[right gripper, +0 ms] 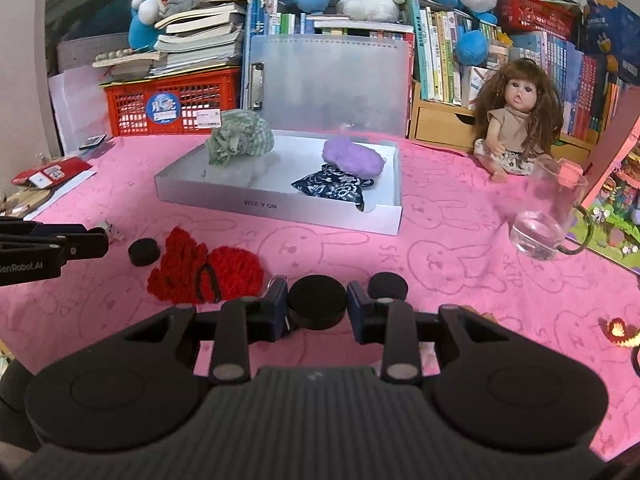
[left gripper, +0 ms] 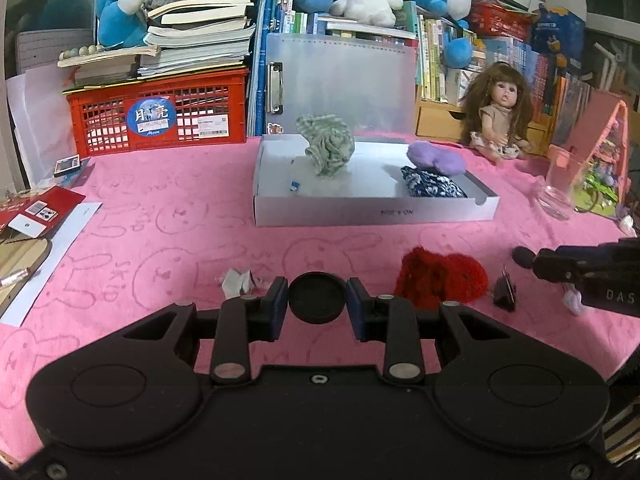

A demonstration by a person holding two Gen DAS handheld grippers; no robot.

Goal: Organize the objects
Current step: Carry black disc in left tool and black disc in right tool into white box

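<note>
My left gripper [left gripper: 317, 304] is shut on a small black round disc [left gripper: 317, 294], held between its blue pads above the pink cloth. My right gripper [right gripper: 317, 305] is likewise shut on a black disc [right gripper: 317, 295]. Another black disc [right gripper: 387, 285] lies on the cloth just right of it. A further disc [right gripper: 143, 251] shows just off the tip of the left gripper [right gripper: 96, 245]. Red knitted scrunchies [right gripper: 208, 270] lie between the two grippers. The white tray [left gripper: 376, 212] holds a green checked scrunchie [left gripper: 326, 148], a purple one [left gripper: 434, 158] and a dark blue patterned one [left gripper: 432, 186].
A glass mug [right gripper: 548, 216] stands at the right, a doll [right gripper: 516, 120] sits behind it. A red crate [left gripper: 160, 116] with stacked books is at the back left. Papers and cards [left gripper: 36, 212] lie on the left edge. A small dark clip [left gripper: 505, 300] lies by the red scrunchies.
</note>
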